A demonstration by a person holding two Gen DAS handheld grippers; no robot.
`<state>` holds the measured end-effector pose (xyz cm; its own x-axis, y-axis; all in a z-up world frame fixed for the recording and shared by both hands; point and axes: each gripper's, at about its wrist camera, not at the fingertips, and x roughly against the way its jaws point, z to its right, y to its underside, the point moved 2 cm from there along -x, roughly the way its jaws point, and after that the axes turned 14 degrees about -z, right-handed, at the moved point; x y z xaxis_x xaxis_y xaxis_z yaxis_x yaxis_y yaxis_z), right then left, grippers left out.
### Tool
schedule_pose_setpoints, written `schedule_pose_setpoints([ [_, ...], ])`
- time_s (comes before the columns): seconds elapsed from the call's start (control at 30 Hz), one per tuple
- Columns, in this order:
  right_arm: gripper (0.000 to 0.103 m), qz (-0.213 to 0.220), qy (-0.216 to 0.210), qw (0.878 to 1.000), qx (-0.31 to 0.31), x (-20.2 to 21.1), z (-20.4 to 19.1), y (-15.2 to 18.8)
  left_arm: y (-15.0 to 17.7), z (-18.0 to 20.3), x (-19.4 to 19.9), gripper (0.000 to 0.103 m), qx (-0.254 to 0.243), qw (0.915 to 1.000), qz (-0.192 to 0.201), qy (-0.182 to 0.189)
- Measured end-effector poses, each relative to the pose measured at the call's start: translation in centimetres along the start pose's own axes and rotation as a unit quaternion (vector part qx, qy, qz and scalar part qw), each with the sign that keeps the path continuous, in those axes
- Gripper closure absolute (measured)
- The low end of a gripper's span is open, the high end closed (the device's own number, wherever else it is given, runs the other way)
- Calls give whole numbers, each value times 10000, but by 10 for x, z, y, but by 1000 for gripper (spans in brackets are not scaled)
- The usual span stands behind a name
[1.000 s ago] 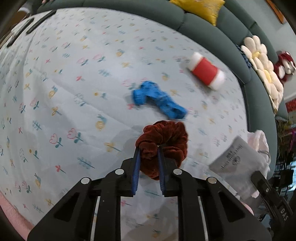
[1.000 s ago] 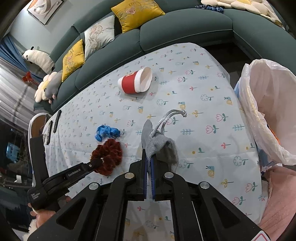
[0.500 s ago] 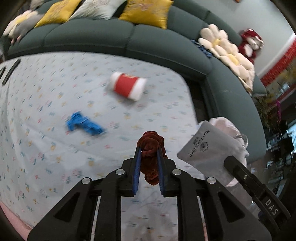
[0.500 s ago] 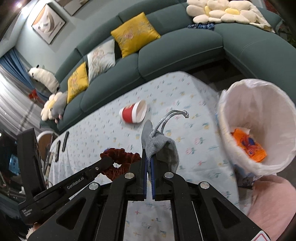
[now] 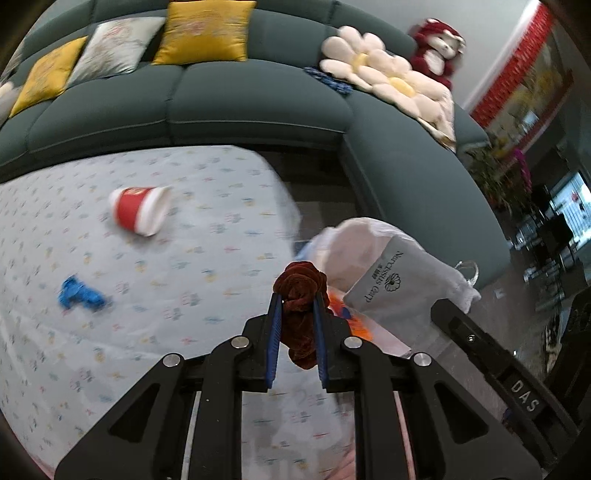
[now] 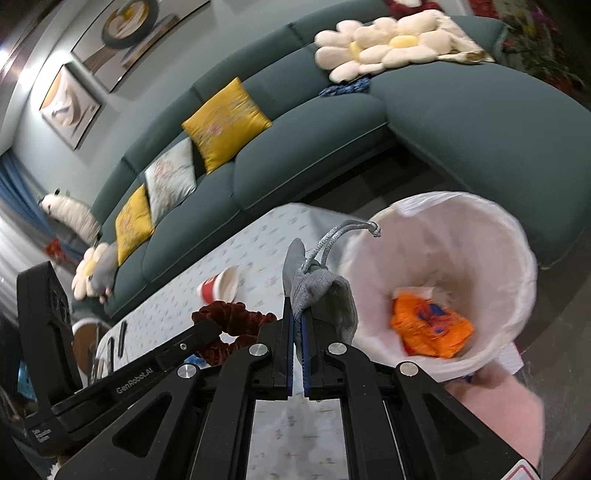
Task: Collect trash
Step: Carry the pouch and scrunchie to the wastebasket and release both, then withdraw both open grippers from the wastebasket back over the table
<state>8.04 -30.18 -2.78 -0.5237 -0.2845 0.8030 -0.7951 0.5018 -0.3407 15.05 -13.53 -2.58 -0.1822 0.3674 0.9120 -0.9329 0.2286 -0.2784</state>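
My left gripper [image 5: 297, 301] is shut on a dark red velvet scrunchie [image 5: 301, 295], held in the air near the table's right edge. My right gripper [image 6: 296, 299] is shut on a grey drawstring pouch [image 6: 317, 291], lifted beside a white-lined trash bin [image 6: 517, 266]. Both show in each other's views: the pouch [image 5: 402, 284] with printed lettering at the right, the scrunchie [image 6: 229, 317] at the left. An orange wrapper [image 6: 428, 325] lies inside the bin. A red and white paper cup [image 5: 138, 210] and a crumpled blue scrap [image 5: 79, 295] lie on the floral tablecloth [image 5: 203, 258].
A dark green corner sofa [image 5: 258, 99] wraps around the table, with yellow cushions [image 5: 207, 31], a flower-shaped pillow [image 5: 384, 77] and a red plush toy [image 5: 437, 48]. Two dark remotes [image 6: 118, 339] lie at the table's far left. A gap of dark floor separates table and sofa.
Both grippers have risen and swung right toward the bin, each with its item. The scrunchie left the tablecloth and now hangs in the jaws; the bin's inside has come into full view.
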Motion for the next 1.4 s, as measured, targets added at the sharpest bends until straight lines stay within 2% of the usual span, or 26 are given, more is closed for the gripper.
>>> schedule_pose_setpoints([
  [0.33, 99, 284, 241, 9983, -439, 21, 61, -20, -24, 71, -30, 84, -503, 9982, -199, 271],
  [0.4, 99, 319, 244, 9980, -488, 24, 68, -22, -28, 78, -33, 71, -467, 9982, -192, 318],
  [0.43, 99, 329, 243, 9979, -510, 25, 71, -23, -29, 80, -33, 58, -419, 9985, -167, 306],
  [0.47, 99, 337, 244, 9977, -528, 24, 72, -26, -30, 81, -33, 51, -378, 9988, -133, 295],
  [0.57, 98, 329, 217, 9977, -558, 22, 75, -30, -30, 83, -35, 51, -360, 9990, -126, 227],
  [0.77, 97, 286, 213, 9981, -494, 14, 71, -33, -27, 74, -39, 50, -336, 9993, -154, 36],
  [0.83, 92, 277, 219, 9982, -489, 11, 69, -35, -26, 68, -39, 49, -265, 9995, -168, 18],
  [0.93, 83, 300, 296, 9977, -537, 10, 66, -39, -23, 60, -37, 43, -165, 9998, -133, -34],
  [1.0, 67, 341, 314, 9974, -553, 10, 63, -39, -21, 51, -34, 42, -98, 9999, -103, -79],
  [1.1, 61, 406, 350, 9973, -508, 12, 58, -42, -18, 39, -30, 34, 68, 9998, -41, -155],
  [1.4, 57, 370, 331, 9984, -285, 11, 32, -42, -12, 2, -19, 34, 509, 9986, 25, -156],
])
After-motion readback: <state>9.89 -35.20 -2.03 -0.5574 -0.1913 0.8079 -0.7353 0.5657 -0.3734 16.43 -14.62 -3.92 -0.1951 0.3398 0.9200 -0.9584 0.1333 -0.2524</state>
